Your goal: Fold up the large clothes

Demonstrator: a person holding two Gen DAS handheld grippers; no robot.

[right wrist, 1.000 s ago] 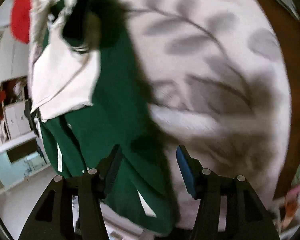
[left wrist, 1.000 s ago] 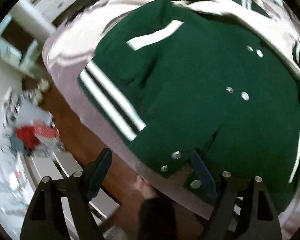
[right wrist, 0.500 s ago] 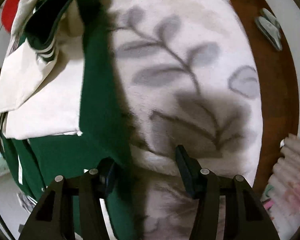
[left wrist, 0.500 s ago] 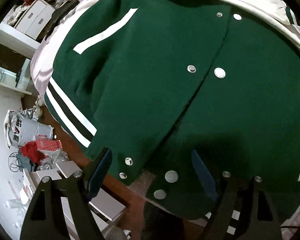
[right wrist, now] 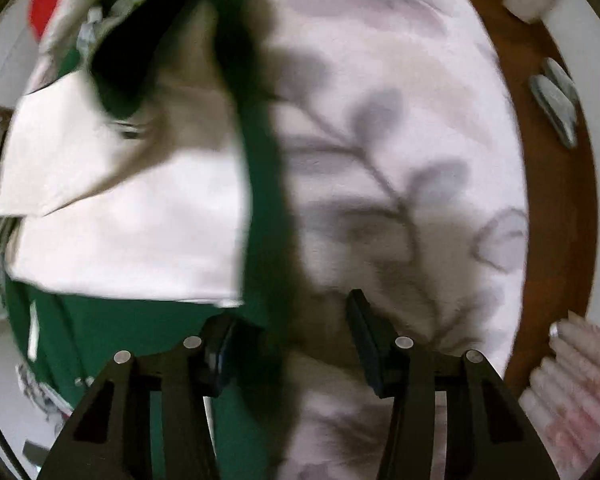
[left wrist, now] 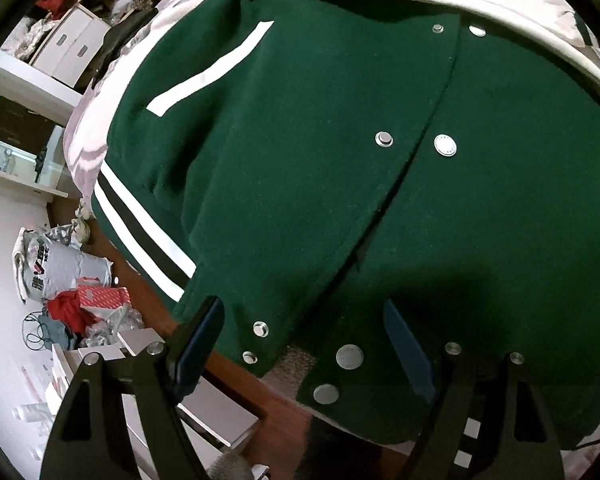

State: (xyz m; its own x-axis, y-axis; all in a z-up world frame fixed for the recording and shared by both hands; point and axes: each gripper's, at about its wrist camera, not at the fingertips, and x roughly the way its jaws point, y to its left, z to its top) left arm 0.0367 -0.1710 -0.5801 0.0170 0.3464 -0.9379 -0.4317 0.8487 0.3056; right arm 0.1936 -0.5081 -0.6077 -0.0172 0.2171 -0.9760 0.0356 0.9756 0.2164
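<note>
Since a second ago both cameras have closed in on the dark green snap-front varsity jacket (left wrist: 308, 152), which now fills most of the left wrist view, and the right one has swung further over the bedcover.

The left gripper (left wrist: 304, 340) has its jaws spread wide and grips nothing; between its blue-padded fingers (left wrist: 198, 340) lies the jacket's bottom hem with silver snap buttons (left wrist: 349, 357). Outward from there the front opening runs up the garment, with a white pocket stripe (left wrist: 210, 74) and a white-and-black striped waistband (left wrist: 144, 232) to one side.

The right gripper (right wrist: 290, 340) is likewise wide open and empty, poised over the jacket's green edge (right wrist: 268, 208). Beside that edge a cream-white sleeve (right wrist: 132, 232) lies folded across the body.

The jacket rests on a pale bedcover printed with grey leaves (right wrist: 400, 168), bordered by a brown wooden frame (right wrist: 552, 216). A cluttered floor with white drawers (left wrist: 66, 46) shows in the left wrist view.
</note>
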